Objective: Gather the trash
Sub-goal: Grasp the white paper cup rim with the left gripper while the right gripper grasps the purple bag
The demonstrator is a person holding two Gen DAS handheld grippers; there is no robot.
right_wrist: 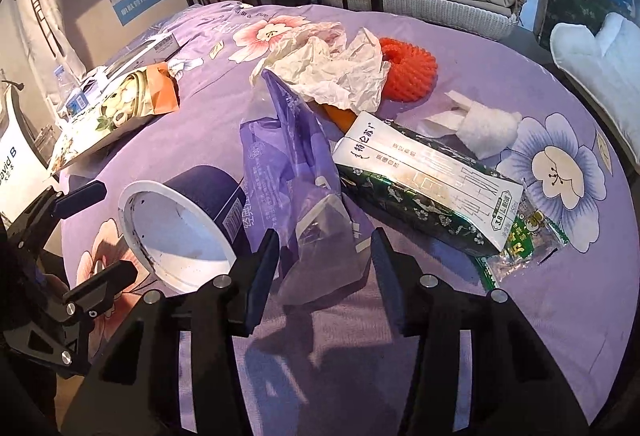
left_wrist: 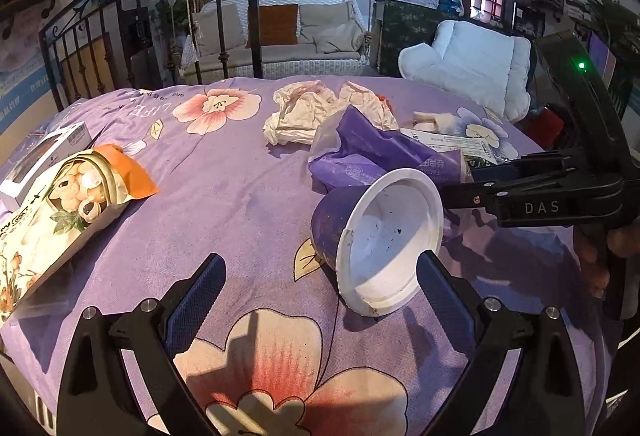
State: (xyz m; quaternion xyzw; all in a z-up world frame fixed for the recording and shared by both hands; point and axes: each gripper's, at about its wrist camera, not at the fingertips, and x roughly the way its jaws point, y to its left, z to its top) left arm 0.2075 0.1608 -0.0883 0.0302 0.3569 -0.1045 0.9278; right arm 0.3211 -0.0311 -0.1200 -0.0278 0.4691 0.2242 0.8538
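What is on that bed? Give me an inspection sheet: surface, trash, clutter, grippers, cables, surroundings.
Surface: purple floral bedspread.
Trash: cup on its side; purple bag; crumpled paper; carton; orange net; tissue; green wrapper; snack bag.
Clutter: boxes at the far left edge.
Grippers: left gripper open, near the cup; right gripper around the purple bag's end, grip unclear.
Cables: nothing seen.
Surroundings: iron rail, sofa, white cushion.

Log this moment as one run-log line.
left gripper: open, at tipped cup | right gripper: open, jaws around purple bag | surface: floral cloth
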